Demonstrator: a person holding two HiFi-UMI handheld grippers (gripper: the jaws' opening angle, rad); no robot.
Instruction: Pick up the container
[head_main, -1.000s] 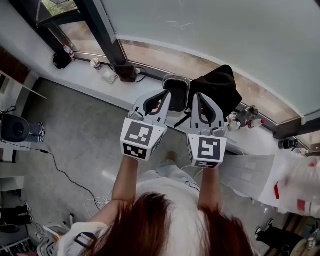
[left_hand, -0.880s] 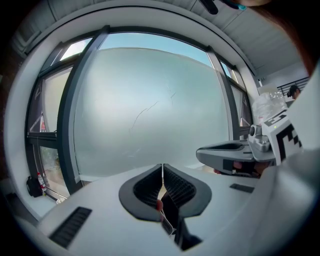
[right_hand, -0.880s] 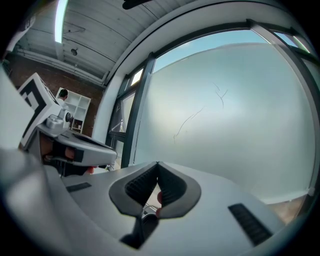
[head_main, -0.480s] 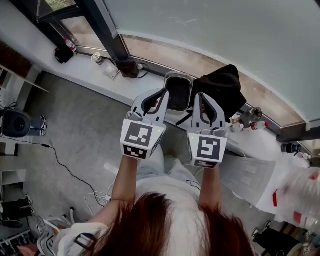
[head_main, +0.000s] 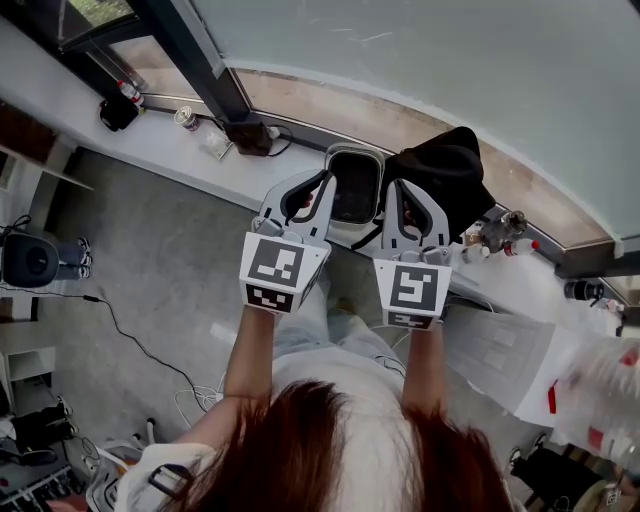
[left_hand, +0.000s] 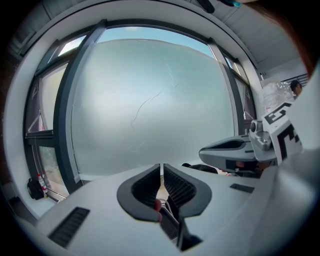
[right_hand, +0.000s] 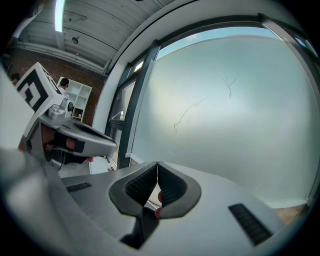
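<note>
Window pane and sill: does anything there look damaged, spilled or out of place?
The pane bears thin crack-like lines, perhaps only scratches. On the sill nothing looks spilled; the container sits level.

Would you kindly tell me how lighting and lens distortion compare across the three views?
Head view: soft, even daylight, the white window ledge bowed into a curve, the dark rectangular container sharp. Left gripper view: heavy fisheye, black corners, the frosted window pane washed out. Right gripper view: same fisheye, a ceiling strip light glaring.
</note>
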